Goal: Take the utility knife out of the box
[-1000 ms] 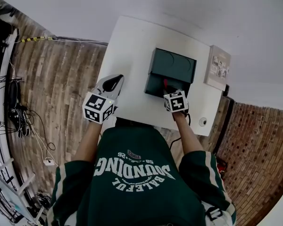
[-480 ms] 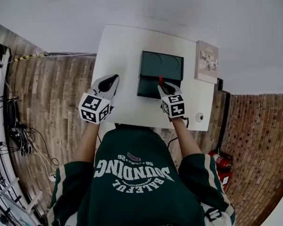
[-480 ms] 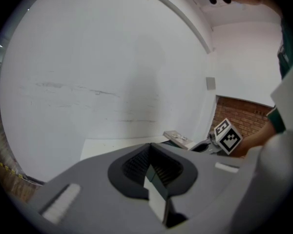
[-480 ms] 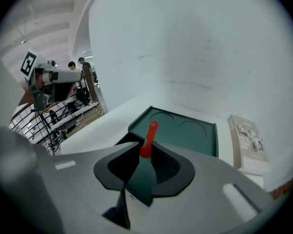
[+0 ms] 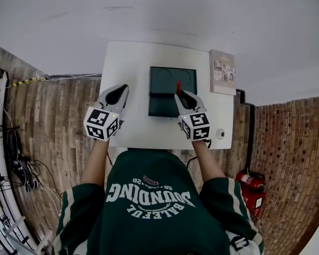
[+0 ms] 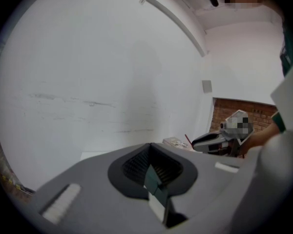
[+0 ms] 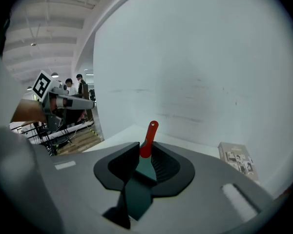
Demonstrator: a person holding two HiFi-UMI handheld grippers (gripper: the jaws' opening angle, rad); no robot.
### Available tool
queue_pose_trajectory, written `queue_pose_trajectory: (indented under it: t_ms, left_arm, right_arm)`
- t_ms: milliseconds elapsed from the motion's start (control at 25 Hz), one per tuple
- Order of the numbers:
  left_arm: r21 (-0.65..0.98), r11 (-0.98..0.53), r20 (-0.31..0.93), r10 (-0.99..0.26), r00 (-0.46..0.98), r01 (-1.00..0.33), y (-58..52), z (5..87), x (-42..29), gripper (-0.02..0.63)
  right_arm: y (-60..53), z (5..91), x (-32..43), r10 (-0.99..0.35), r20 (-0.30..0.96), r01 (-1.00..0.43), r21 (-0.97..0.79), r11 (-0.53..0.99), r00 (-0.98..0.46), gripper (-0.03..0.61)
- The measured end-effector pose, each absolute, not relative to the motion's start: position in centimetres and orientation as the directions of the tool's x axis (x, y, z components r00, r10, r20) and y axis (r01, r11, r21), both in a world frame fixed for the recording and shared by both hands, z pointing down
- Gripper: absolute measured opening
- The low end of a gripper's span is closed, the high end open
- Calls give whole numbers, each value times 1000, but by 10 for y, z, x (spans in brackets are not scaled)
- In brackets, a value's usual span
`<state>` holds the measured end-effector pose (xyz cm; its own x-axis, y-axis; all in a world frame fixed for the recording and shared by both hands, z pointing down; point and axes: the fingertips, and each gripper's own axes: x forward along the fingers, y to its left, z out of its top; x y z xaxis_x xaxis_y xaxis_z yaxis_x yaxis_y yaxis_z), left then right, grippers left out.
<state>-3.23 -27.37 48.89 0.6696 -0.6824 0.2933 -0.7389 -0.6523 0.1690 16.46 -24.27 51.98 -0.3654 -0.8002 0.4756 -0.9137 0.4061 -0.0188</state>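
A dark green box (image 5: 165, 92) lies open in the middle of the white table (image 5: 133, 68). Above the box's right side, my right gripper (image 5: 181, 95) is shut on the red utility knife (image 5: 178, 86). In the right gripper view the red handle (image 7: 149, 136) sticks up from between the pads, clear of the box, with my right gripper (image 7: 145, 152) closed around its lower end. My left gripper (image 5: 118, 93) hovers over the table's left part, apart from the box. Its tips (image 6: 150, 157) meet and nothing is between them.
A printed booklet (image 5: 222, 71) lies at the table's right edge, also seen as a booklet (image 7: 239, 161) in the right gripper view. A small round object (image 5: 219, 133) sits at the front right corner. A fire extinguisher (image 5: 248, 180) stands on the floor. White wall lies behind the table.
The right gripper has risen from the box's front part with the red knife, which now stands above the box. The left gripper has lifted a little and moved forward.
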Motion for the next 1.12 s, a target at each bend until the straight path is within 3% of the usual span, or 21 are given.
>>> queue_pose_trajectory:
  t_ms: [440,1120]
  left_arm:
    - [155,-673,270,-675,686,-723,-276,477,-17,52]
    - [164,-695,285,-647,708,-700,-272,484,-4,52]
  right_arm:
    - [-240,473,174,-862,347,-925,-44,379,-370,78]
    - [-232,478,183,-870,348,-934,-55,352,-348,78]
